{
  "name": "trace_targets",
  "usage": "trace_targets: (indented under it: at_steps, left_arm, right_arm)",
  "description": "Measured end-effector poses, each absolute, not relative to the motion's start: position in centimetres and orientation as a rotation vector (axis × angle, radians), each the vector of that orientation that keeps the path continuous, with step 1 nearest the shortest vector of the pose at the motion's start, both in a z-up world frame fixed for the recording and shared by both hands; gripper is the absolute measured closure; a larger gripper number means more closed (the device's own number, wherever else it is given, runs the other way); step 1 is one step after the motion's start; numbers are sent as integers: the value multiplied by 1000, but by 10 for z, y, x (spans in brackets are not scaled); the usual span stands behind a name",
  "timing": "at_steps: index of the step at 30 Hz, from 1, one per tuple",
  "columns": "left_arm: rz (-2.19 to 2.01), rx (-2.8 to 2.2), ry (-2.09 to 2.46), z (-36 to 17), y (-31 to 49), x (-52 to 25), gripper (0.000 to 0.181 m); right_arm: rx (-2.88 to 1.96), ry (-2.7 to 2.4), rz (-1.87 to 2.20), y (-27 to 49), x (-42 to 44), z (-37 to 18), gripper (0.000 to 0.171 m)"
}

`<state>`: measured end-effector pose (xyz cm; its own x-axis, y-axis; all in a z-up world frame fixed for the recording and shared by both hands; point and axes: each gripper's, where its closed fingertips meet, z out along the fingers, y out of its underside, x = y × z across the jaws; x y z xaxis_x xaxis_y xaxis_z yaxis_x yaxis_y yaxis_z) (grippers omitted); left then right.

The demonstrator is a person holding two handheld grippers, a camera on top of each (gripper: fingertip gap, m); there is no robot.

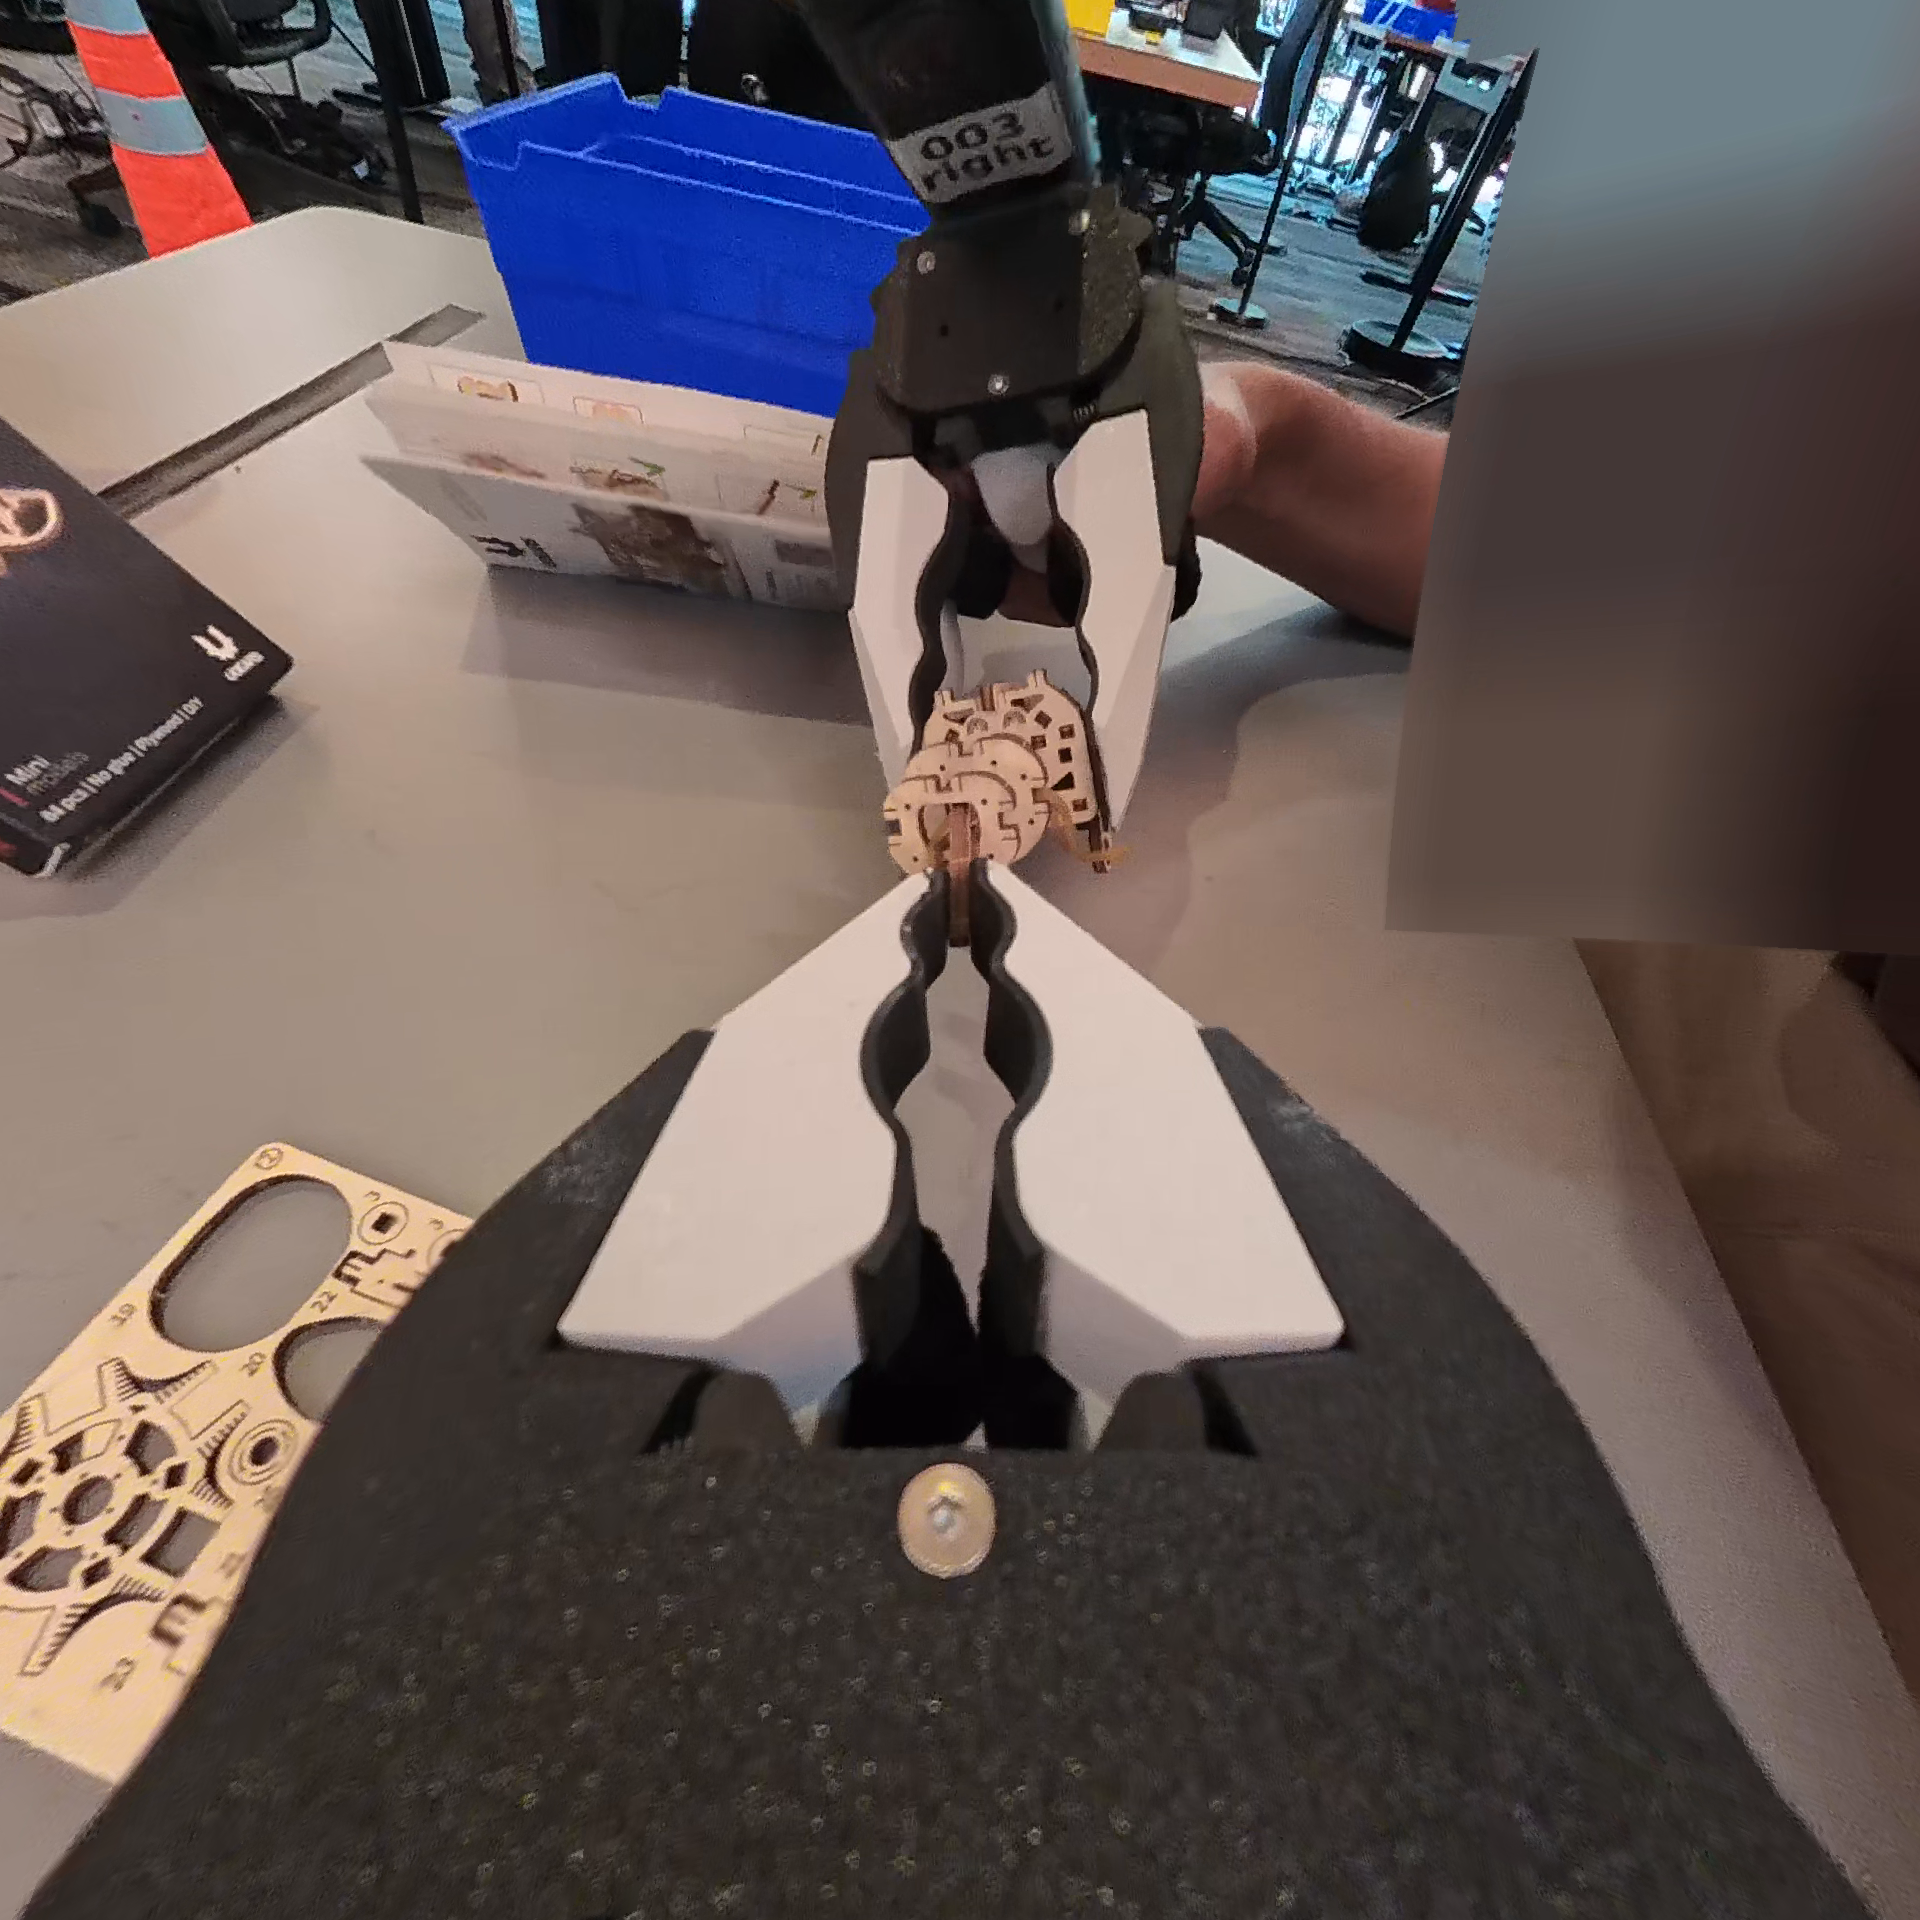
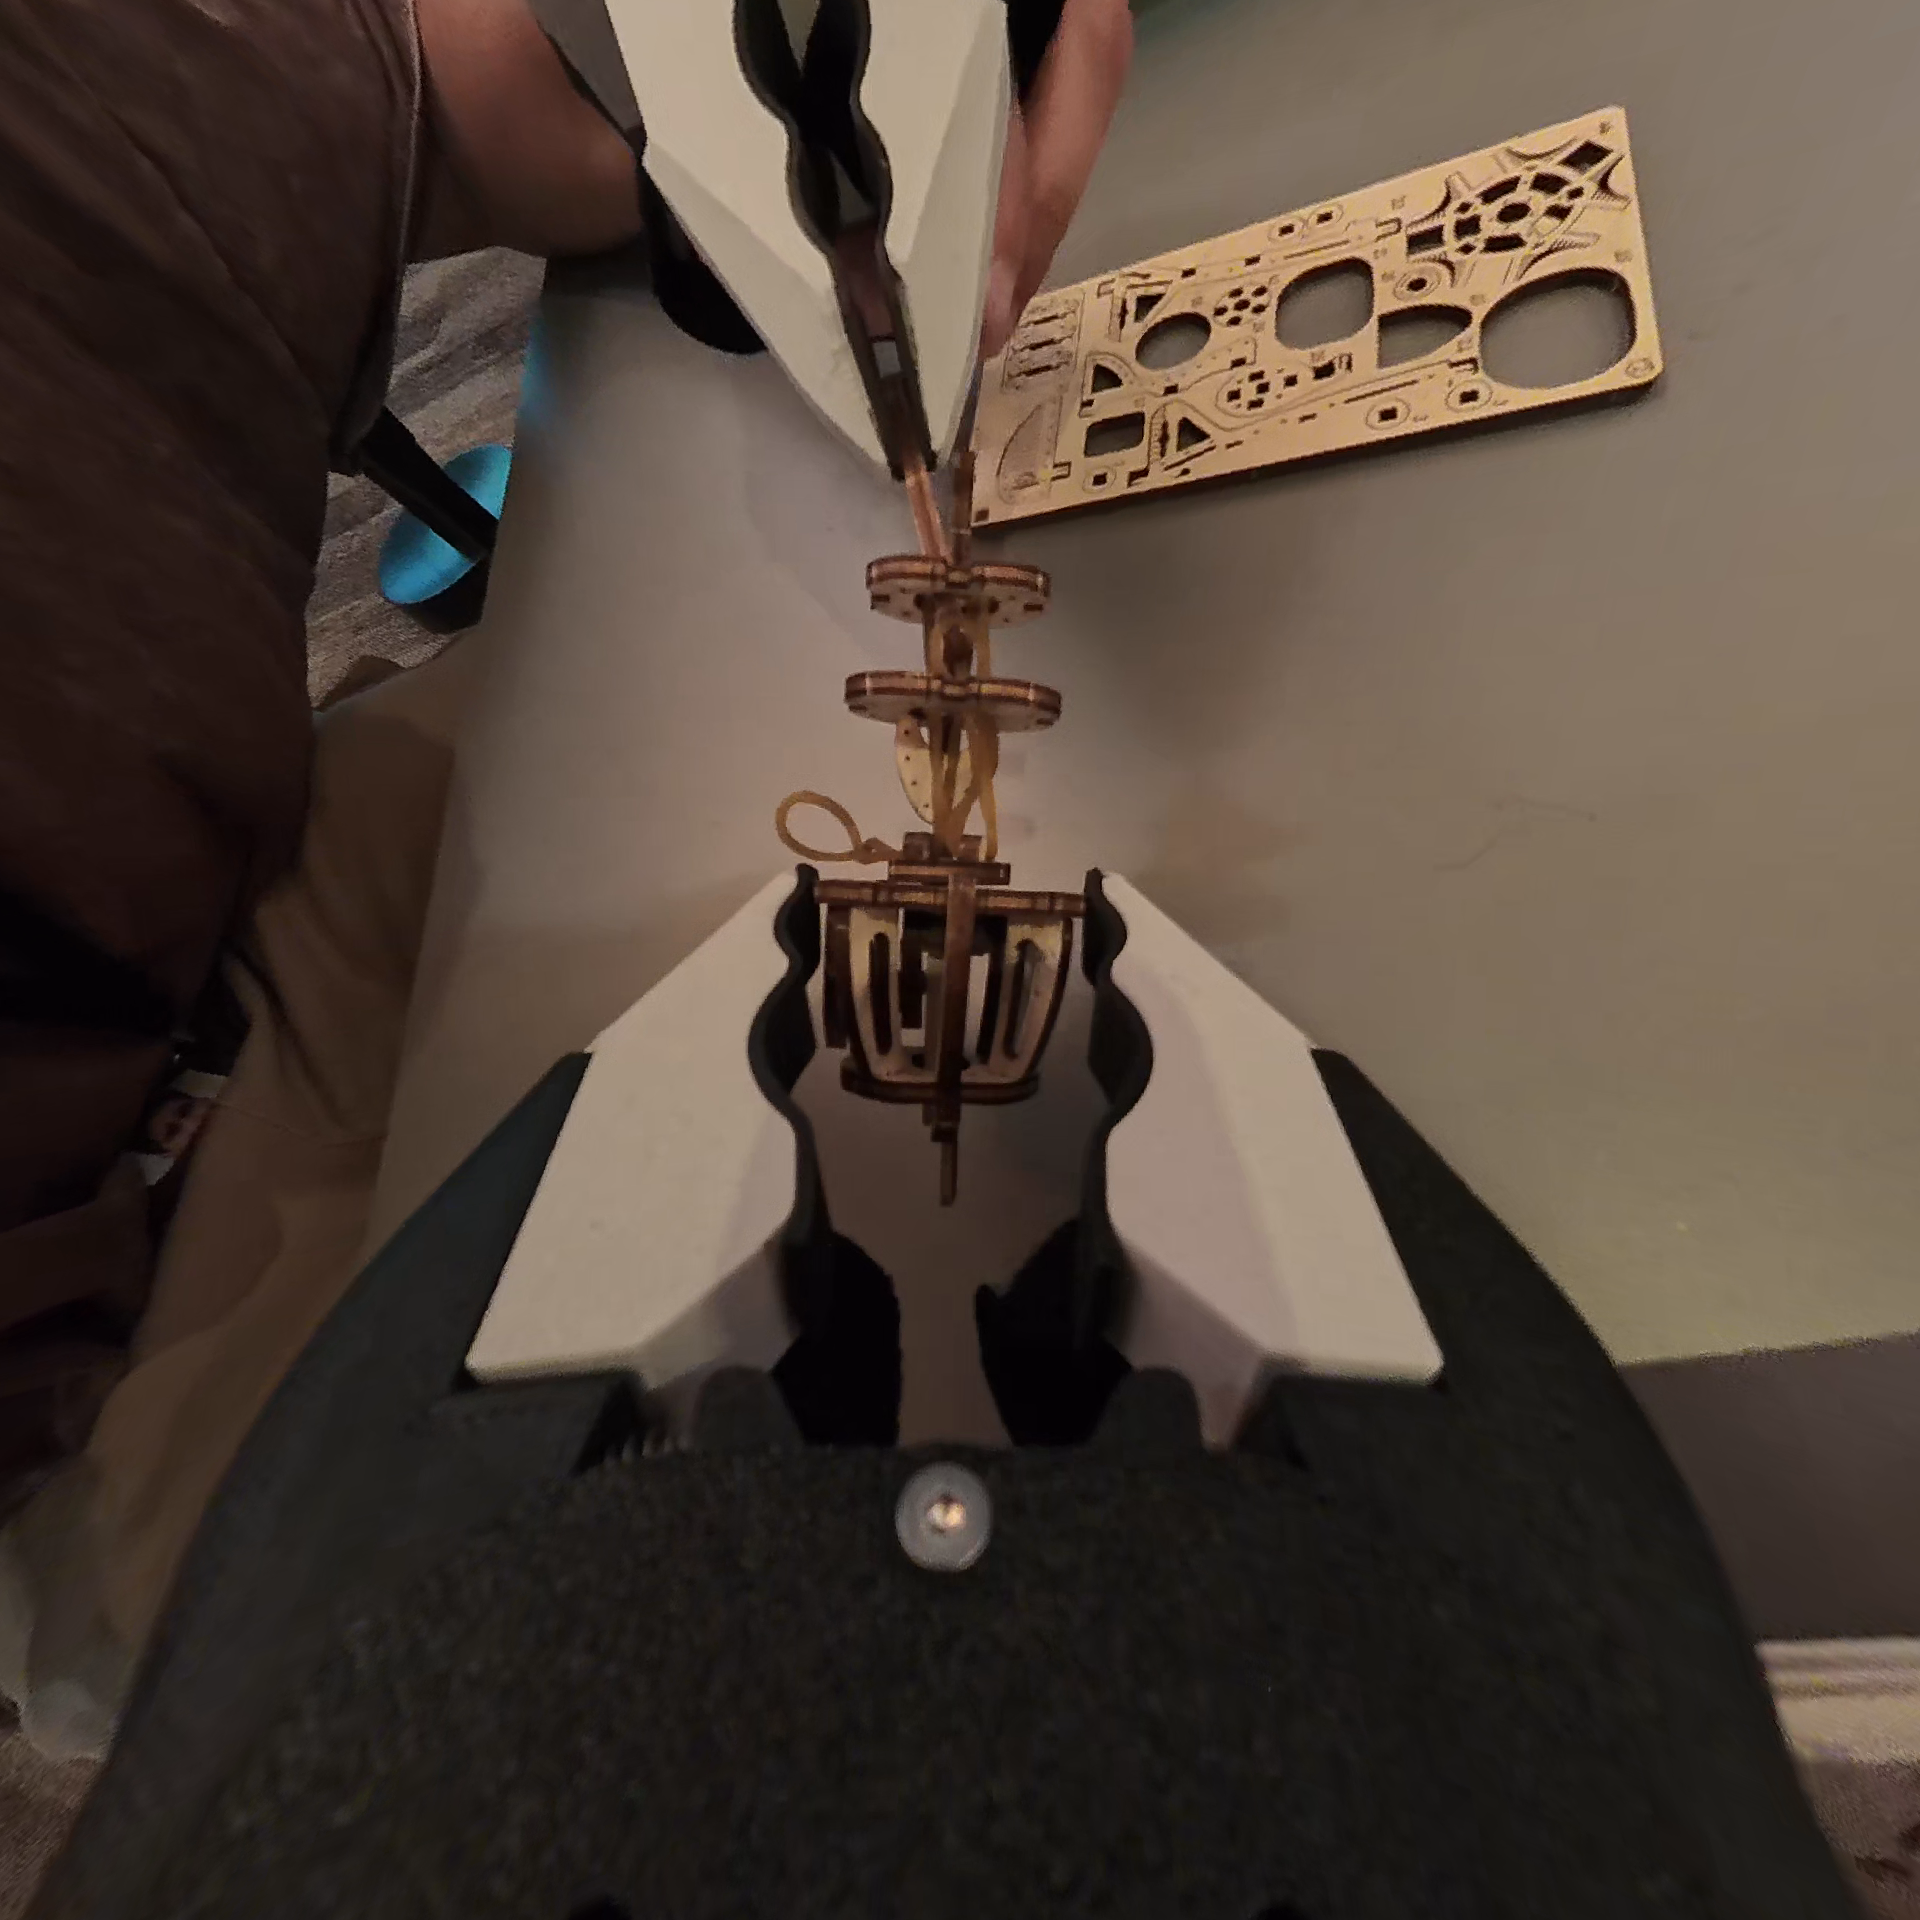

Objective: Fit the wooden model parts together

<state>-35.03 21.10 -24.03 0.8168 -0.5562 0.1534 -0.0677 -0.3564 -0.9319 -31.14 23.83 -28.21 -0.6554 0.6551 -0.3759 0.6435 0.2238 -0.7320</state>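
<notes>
Left wrist view showed my left gripper (image 1: 956,896) pinching a thin wooden strip (image 1: 958,873) against the wooden model (image 1: 1003,769) clamped in my right gripper (image 1: 1003,727).

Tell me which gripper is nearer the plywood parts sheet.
Left. The left gripper hangs just beside the plywood parts sheet; the right gripper sits farther back, holding the wooden model.

- Two black-and-white two-finger grippers: left (image 1: 956,894), right (image 2: 951,914)
- One partly built pale plywood model (image 1: 1003,779)
- One laser-cut plywood parts sheet (image 2: 1320,332)
- One blue plastic bin (image 1: 686,239)
- One white instruction booklet (image 1: 613,488)
- One black cardboard box (image 1: 114,665)
- One orange-and-grey traffic cone (image 1: 156,114)

White-fingered black grippers (image 1: 954,894), brown sleeve (image 2: 156,416)
</notes>
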Motion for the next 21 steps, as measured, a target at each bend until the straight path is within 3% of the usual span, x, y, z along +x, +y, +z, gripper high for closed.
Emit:
trace_targets:
  at_steps: [21]
  left_arm:
    - [-435, -1915, 587, -237, 204, -362, 180]
  right_arm:
    - [-1259, -2496, 1328, 251, -306, -288, 122]
